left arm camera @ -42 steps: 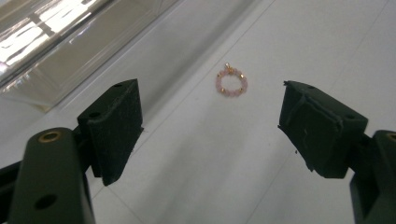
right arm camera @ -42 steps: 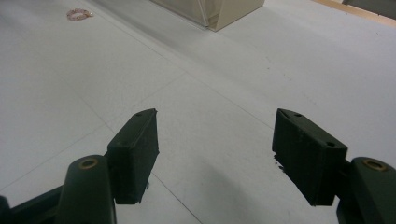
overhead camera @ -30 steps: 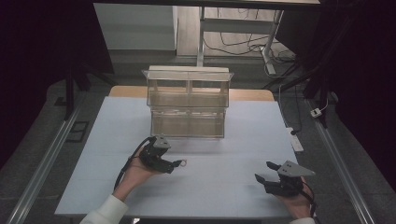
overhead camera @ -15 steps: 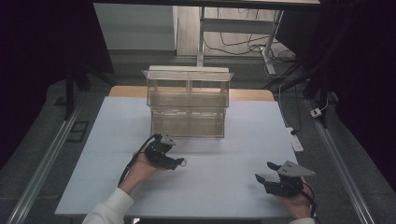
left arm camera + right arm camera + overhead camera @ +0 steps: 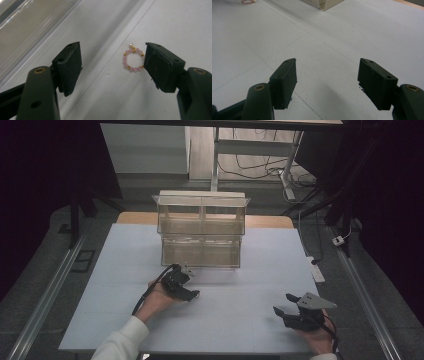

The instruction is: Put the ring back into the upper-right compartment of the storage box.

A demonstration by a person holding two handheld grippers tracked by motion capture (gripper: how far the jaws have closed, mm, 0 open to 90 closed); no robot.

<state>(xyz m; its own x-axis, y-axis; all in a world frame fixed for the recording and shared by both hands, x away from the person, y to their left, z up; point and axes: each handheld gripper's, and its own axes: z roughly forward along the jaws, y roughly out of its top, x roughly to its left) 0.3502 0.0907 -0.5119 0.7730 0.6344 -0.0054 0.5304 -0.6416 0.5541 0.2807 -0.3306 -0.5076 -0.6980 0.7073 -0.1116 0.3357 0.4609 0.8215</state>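
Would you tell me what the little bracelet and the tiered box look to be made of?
Bracelet: glossy pink beads with gold-coloured spacers, perhaps glass or plastic, strung in a ring. Box: clear rigid plastic, probably acrylic; the see-through walls catch glare.

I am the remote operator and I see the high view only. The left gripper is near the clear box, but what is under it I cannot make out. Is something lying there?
Observer: Yes. In the left gripper view a small bead bracelet, pink beads with a few gold ones, lies flat on the white table.
Operator: Is the left gripper already holding it?
Observer: No. The left gripper is open, and the bracelet lies between its jaws, close against the one at the right of that view.
Operator: And the right gripper, does it hold anything?
Observer: No. The right gripper is open, with bare table between its jaws.
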